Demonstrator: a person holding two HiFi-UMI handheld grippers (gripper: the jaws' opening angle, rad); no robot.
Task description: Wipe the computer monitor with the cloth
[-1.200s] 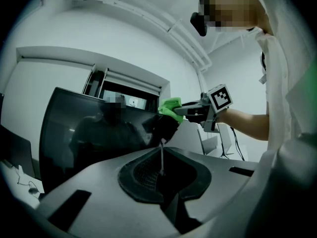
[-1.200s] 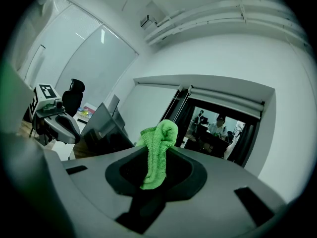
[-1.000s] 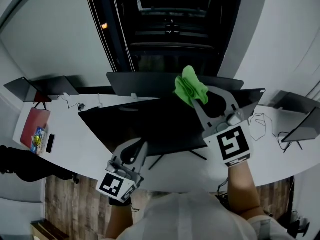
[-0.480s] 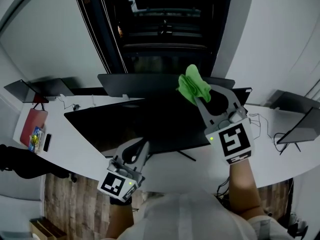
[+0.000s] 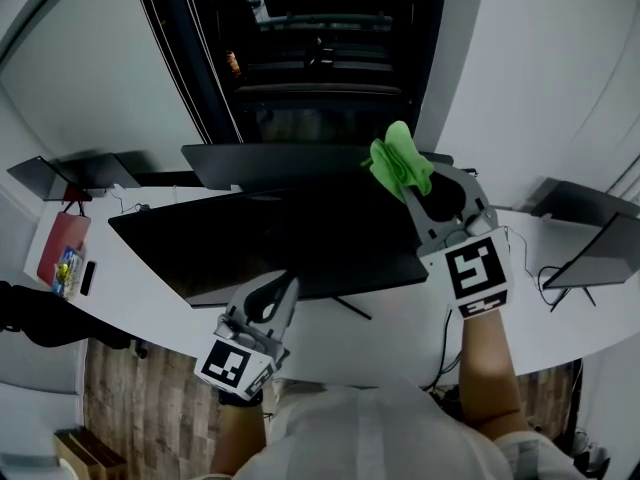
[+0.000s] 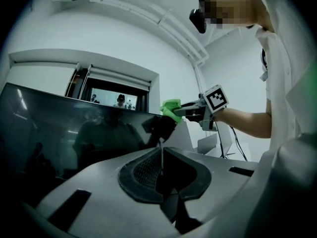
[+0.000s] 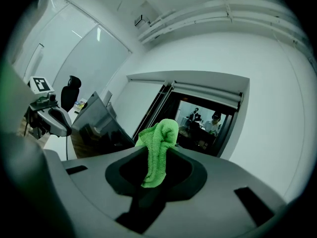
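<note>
A wide dark monitor (image 5: pixel 270 243) stands on the white desk (image 5: pixel 400 333). My right gripper (image 5: pixel 408 183) is shut on a green cloth (image 5: pixel 400 163), held at the monitor's upper right corner. The right gripper view shows the cloth (image 7: pixel 158 150) bunched upright between the jaws, with the monitor (image 7: pixel 96 125) off to the left. My left gripper (image 5: pixel 287 286) is shut with nothing in it, low in front of the monitor's bottom edge. In the left gripper view its gripper (image 6: pixel 161 142) points at the screen (image 6: pixel 59 133), with the cloth (image 6: pixel 171 107) beyond.
A second dark monitor (image 5: pixel 250 158) stands just behind the first. Angled screens sit at the desk's far left (image 5: pixel 60 173) and far right (image 5: pixel 590 243). A red notebook (image 5: pixel 62 243), a phone (image 5: pixel 88 278) and cables (image 5: pixel 545 278) lie on the desk.
My right gripper has carried the cloth rightwards along the monitor's top edge to its right corner. The left gripper has stayed shut in about the same place.
</note>
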